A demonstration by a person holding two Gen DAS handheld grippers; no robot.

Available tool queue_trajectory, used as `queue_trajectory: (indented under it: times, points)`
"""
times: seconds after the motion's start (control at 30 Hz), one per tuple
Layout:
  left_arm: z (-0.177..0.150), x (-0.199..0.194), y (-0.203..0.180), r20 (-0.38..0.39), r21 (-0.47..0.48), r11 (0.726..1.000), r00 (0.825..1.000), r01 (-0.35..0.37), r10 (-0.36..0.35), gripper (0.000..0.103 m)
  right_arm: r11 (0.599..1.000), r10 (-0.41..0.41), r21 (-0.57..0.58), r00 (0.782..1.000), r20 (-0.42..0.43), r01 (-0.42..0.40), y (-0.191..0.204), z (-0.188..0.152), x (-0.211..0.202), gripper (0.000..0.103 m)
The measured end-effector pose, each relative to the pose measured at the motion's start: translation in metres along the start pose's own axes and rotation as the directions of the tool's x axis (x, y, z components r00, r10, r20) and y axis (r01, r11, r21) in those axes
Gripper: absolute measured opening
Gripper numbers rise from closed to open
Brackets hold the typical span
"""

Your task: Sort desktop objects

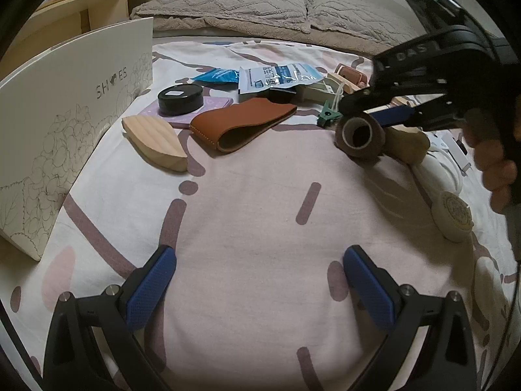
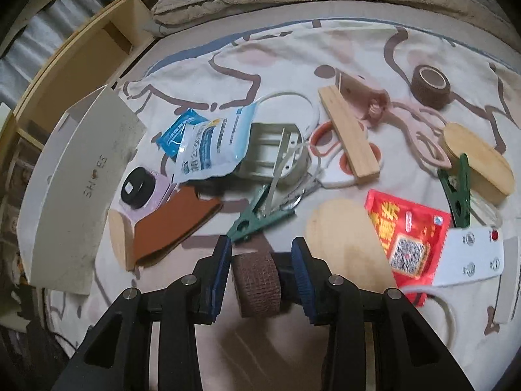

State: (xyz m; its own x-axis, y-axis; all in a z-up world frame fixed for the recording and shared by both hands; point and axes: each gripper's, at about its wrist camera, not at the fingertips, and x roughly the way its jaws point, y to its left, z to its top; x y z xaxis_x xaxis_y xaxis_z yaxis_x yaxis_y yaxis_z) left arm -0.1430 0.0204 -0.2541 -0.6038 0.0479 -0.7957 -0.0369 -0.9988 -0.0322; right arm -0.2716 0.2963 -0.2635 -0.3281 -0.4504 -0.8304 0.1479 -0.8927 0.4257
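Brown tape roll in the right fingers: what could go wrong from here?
1. The brown tape roll is soft wrap pinched across its width, apparently lifted above the bedsheet; it could squash or twist out of the right gripper.
2. The green clip lies just ahead of the fingertips, so it may get knocked.
3. The shoebox lid stands on edge and could tip if bumped.

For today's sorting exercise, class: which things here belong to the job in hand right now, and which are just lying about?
In the job:
- right hand-held gripper
- brown tape roll it grips
- shoe box

Lying about:
- pillows
- wooden shelf
- patterned sheet
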Motion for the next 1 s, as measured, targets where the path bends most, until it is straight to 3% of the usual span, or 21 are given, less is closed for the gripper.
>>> queue_trajectory:
  times: [0.27, 0.33, 0.5, 0.7, 0.83, 1.0]
  points:
    - [0.000, 0.001, -0.001, 0.004, 0.002, 1.000, 1.000, 0.002, -0.002, 0.103, 0.999, 0.012, -0.045, 0.994, -0.112, -0.018, 0.015, -0.017, -0.021, 0.039]
    - [0.000, 0.001, -0.001, 0.004, 0.004, 1.000, 1.000, -0.001, 0.001, 0.103, 0.998, 0.030, -0.051, 0.996, -0.081, -0.034, 0.020, -0.016, -0.030, 0.039]
    - [0.000, 0.001, 0.000, 0.003, 0.001, 1.000, 1.000, 0.007, -0.007, 0.103, 0.994, -0.044, -0.101, 0.999, -0.032, 0.041, 0.026, -0.003, -0.019, 0.039]
    - [0.000, 0.001, 0.000, 0.003, 0.002, 1.000, 1.000, 0.009, -0.009, 0.103, 0.984, -0.119, -0.138, 0.991, -0.064, 0.110, 0.018, 0.011, 0.014, 0.038]
    - [0.001, 0.000, 0.001, 0.004, -0.005, 1.000, 1.000, 0.022, -0.022, 0.103, 0.976, -0.108, -0.198, 0.992, -0.059, 0.094, 0.016, 0.003, 0.017, 0.038]
    - [0.002, 0.000, 0.003, 0.005, -0.009, 1.000, 1.000, 0.029, -0.029, 0.103, 0.981, -0.089, -0.178, 0.993, -0.081, 0.073, 0.008, -0.014, 0.001, 0.039]
